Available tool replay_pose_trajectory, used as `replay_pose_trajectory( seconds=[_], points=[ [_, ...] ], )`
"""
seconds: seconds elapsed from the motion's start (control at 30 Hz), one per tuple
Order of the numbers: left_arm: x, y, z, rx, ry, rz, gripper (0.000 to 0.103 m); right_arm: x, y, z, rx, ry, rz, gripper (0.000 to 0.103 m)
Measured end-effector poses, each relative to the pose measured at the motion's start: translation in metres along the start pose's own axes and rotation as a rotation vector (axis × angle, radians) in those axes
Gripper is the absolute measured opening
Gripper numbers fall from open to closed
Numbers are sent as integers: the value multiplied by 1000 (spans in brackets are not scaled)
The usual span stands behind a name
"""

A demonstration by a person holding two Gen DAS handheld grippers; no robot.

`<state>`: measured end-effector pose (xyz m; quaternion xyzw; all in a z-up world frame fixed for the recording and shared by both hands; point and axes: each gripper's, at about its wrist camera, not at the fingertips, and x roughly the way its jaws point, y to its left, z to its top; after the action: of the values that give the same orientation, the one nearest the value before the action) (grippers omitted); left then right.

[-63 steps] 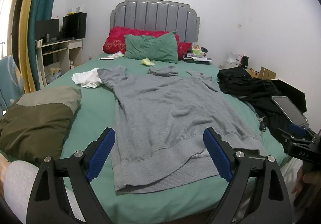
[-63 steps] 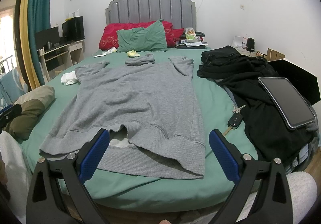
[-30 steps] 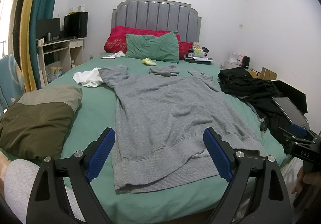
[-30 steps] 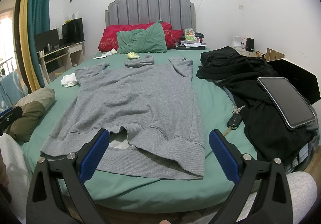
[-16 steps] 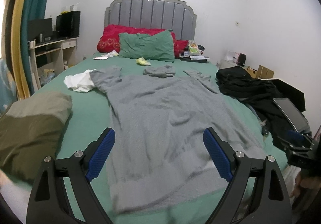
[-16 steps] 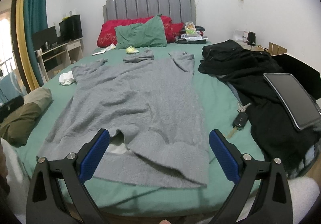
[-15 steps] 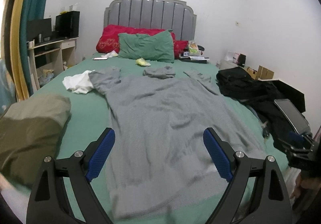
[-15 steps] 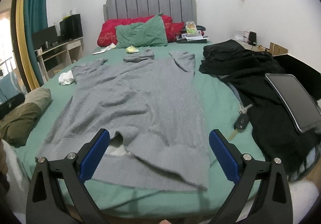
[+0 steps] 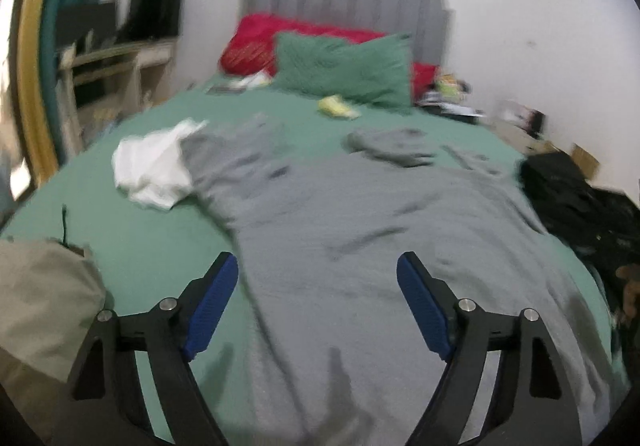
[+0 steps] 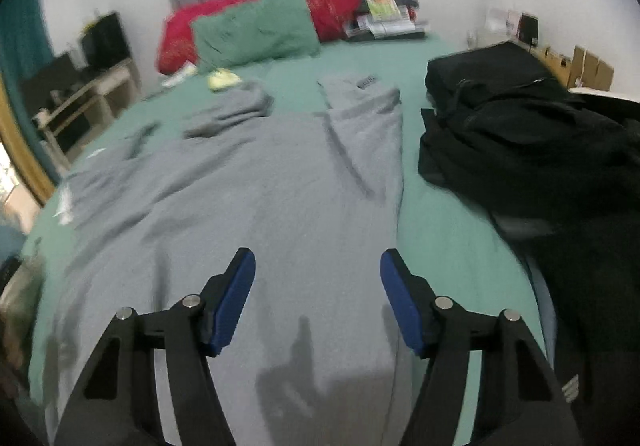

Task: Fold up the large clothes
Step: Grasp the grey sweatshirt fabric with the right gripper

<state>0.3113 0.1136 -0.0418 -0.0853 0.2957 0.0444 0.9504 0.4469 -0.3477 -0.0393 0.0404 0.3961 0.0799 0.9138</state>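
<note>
**Now both grippers are out over the sweatshirt, jaws narrowing**

Suddenly the view from each wrist is much nearer the head of the bed. A second ago both cameras sat back at the foot, looking at the ribbed hem; now the hem has dropped out of sight and each gripper hangs over the body of the grey sweatshirt point(image 9: 360, 226), which lies spread flat on the green bedsheet point(image 9: 140, 230), collar toward the green pillow point(image 9: 344, 66). Motion blur smears both pictures.

The left gripper point(image 9: 318, 306) has its jaws a little narrower than before but wide apart, nothing between the blue pads but air above the cloth. It sits over the garment's left edge, with the left sleeve and a white cloth point(image 9: 152, 170) ahead of it.

The right gripper point(image 10: 318, 298) has closed in more noticeably, to a middling gap, and is likewise empty; the pads do not press on fabric. It hovers near the garment's right edge, the right sleeve point(image 10: 368, 118) ahead and a black clothes pile point(image 10: 520, 134) just beside that edge.

My reading: the reach is aimed at the sleeves or shoulders for a first fold, and no cloth is gripped yet. The sweatshirt lies as it did, unfolded, so the task is barely begun.
</note>
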Motion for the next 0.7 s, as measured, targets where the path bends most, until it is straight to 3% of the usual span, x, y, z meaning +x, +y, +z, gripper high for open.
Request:
replay_pose_trajectory(
  seconds=[0.1,0.27,0.33,0.47,0.5,0.53,0.57,0.7],
  points=[
    [28,32,3,-48,23,87,84,70,-13,66,0,20,-55,65],
    [51,76,-2,-139,81,135,84,179,-40,170,-25,0,-146,65],
    [54,83,-3,-150,75,132,84,223,-65,196,66,56,-149,65],
    [63,80,-8,-103,94,125,84,281,-103,196,224,175,-140,65],
    [65,79,-8,-104,102,118,84,287,-109,190,263,189,-118,49],
    [65,76,-8,-103,105,105,84,281,-107,186,257,143,-124,22],
    [64,72,-8,-89,108,94,84,276,-104,185,252,134,-94,8],
    [56,61,-3,-73,96,87,84,223,-63,183,144,17,-85,8]
  ],
)
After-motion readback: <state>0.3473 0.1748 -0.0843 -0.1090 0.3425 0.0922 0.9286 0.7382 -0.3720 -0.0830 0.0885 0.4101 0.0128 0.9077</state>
